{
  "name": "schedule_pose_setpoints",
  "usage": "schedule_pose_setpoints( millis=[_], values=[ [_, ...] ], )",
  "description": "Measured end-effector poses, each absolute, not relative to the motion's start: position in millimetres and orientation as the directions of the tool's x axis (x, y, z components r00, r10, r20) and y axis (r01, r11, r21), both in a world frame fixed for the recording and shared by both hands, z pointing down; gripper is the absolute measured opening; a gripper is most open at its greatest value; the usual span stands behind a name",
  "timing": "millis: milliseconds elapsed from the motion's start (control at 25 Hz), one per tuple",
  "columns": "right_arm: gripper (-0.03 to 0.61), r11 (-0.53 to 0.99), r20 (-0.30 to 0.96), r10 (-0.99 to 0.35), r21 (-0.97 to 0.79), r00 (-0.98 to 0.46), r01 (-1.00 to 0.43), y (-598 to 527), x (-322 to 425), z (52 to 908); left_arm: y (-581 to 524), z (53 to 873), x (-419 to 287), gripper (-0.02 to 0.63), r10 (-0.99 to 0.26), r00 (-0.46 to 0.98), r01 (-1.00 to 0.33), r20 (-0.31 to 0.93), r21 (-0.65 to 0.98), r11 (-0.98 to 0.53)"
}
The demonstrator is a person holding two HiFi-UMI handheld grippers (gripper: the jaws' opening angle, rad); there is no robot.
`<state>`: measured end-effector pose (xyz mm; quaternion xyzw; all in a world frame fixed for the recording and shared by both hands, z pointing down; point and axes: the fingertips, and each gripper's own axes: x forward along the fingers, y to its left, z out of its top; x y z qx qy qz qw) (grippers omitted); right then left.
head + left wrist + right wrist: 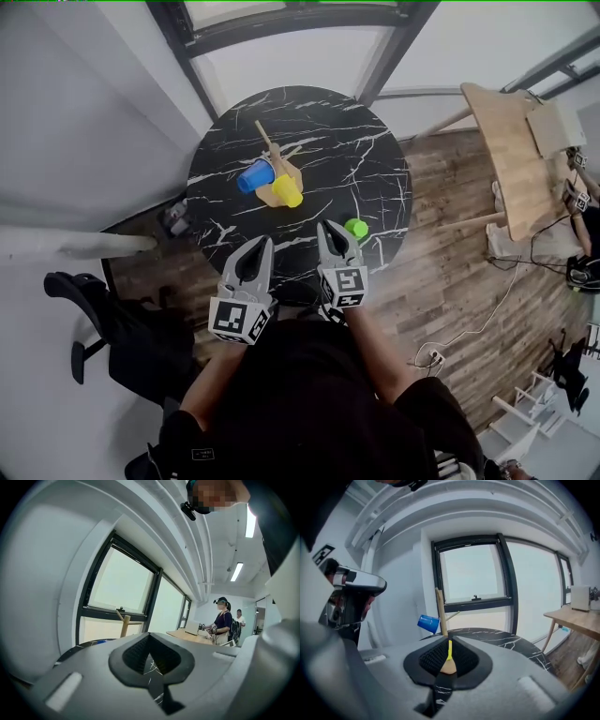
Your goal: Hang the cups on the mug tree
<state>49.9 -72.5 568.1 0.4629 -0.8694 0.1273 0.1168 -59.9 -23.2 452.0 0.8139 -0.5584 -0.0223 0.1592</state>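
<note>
While the left gripper (262,243) is blocking most of the round black marble counter (375,159) in its own view with its clenched, empty jaws, only the top of the wooden mug tree (273,159) is showing above them. The right gripper (330,228) is likewise holding its jaws clenched on nothing, and a sliver of the yellow plastic cup (288,191) is peeking through their slit. That cup and the blue plastic cup (254,176) are hanging on the tree. The small green cup (356,228) is sitting on the counter to the right of the tree, showing in the head view alone. A wood-plank floor (441,281) is spreading beyond the counter. A pale wooden desk (506,159) is standing further right of the tree, and a person (224,623) beside it is appearing only in the left gripper view.
</note>
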Motion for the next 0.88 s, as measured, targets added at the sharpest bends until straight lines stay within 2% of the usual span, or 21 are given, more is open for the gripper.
schedule_pose_setpoints(
  millis=[120,880],
  values=[
    [0.002,0.518,0.303,-0.796,-0.108,-0.525,-0.848,-61.4,68.4,559.0,-14.5,449.2,-44.3,-0.006,-0.909,0.396,-0.895,0.134,0.277,-0.349],
    [0.002,0.374,0.291,-0.876,-0.097,-0.386,-0.922,8.7,200.2,546.3,23.4,439.0,74.6,-0.006,-0.848,0.521,-0.838,0.097,0.244,-0.487]
  ],
)
